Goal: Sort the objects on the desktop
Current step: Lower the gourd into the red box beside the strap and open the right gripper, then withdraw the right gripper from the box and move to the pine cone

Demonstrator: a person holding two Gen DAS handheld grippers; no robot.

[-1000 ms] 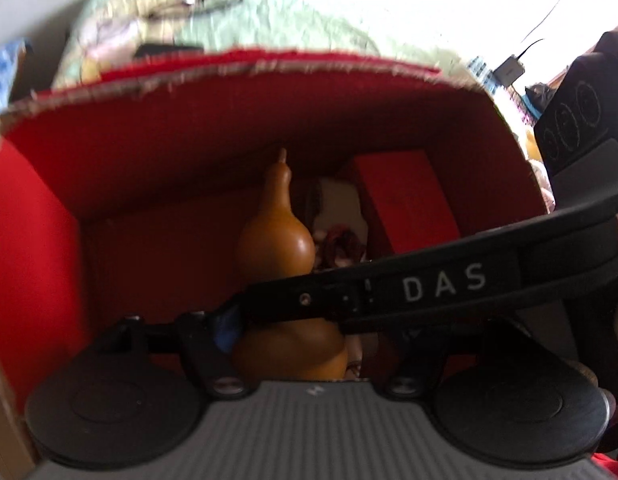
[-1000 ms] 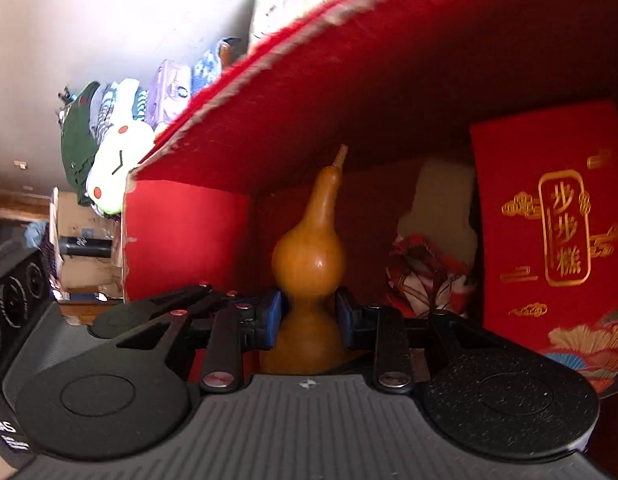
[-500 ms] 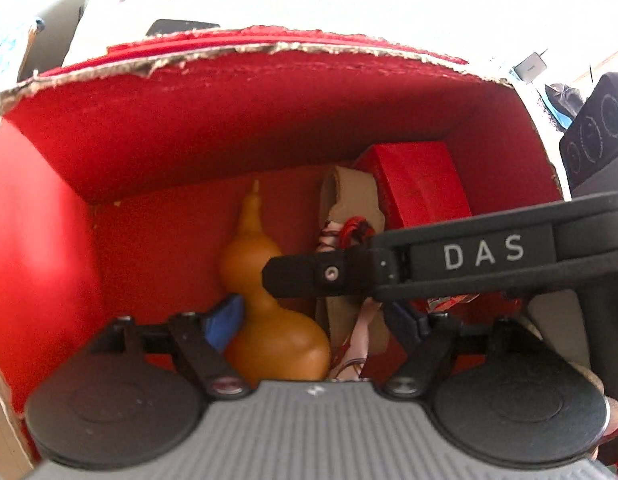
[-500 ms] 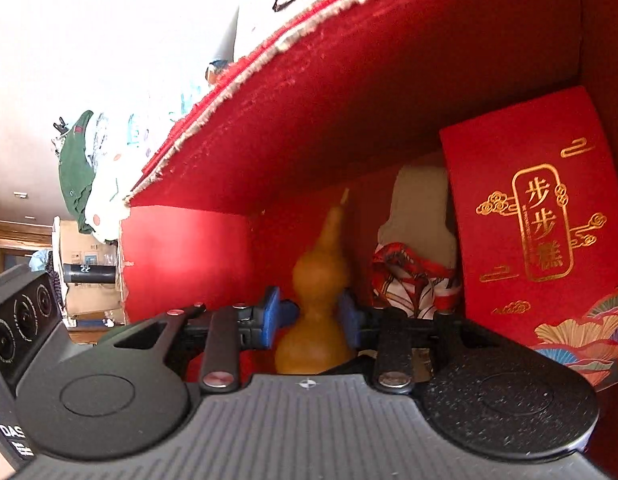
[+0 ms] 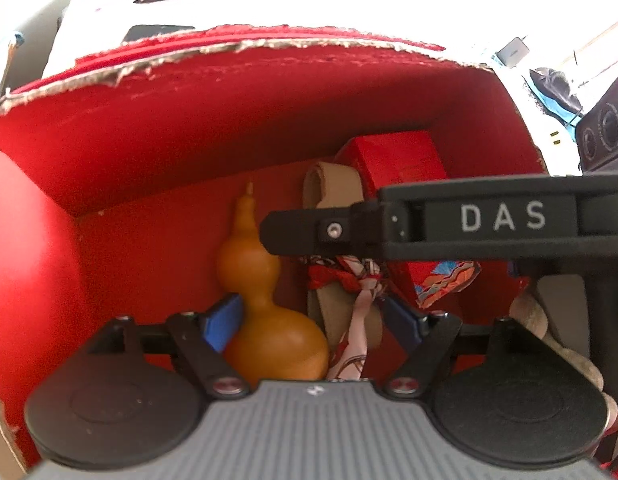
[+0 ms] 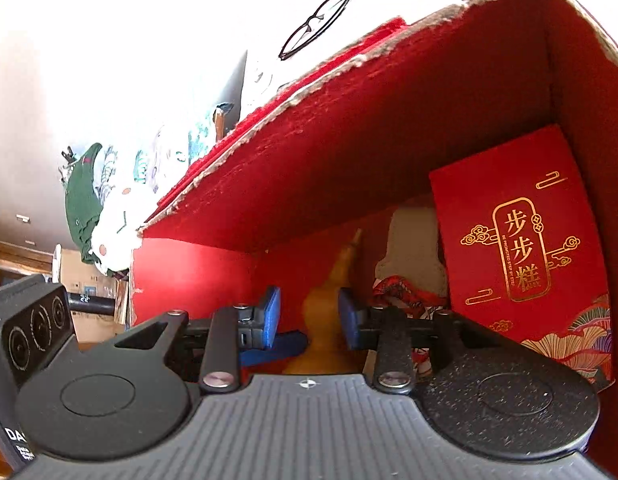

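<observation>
A big red box (image 5: 157, 152) with a torn cardboard rim fills both views; its inner walls run from the left edge across the top of each frame. In the right wrist view a red packet (image 6: 521, 240) leans in the box's right corner, printed in gold with the characters 步步糕 inside a rounded frame, cloud curls around it and a flower pattern along the bottom; a line of tiny gold lettering beside the characters is too small to read. In the left wrist view the black body of the other tool crosses the middle right of the frame, marked "DAS" in white.

A brown gourd (image 5: 265, 300) stands upright on the box floor, centre-left of the left view, stem pointing up. Just right of it lies a tan strap tied with a red patterned scarf (image 5: 349, 280).

The left gripper (image 5: 313, 324) points steeply down into the box, its jaws spread wide and having just been opening; the left blue pad sits against the gourd's waist, the right one well clear of it, so nothing is clamped. The right gripper (image 6: 309, 316) is angled down, jaws released, the gourd seen between its pads, probably untouched.

Glasses (image 6: 317, 24) lie on the white table beyond the box, upper centre.
</observation>
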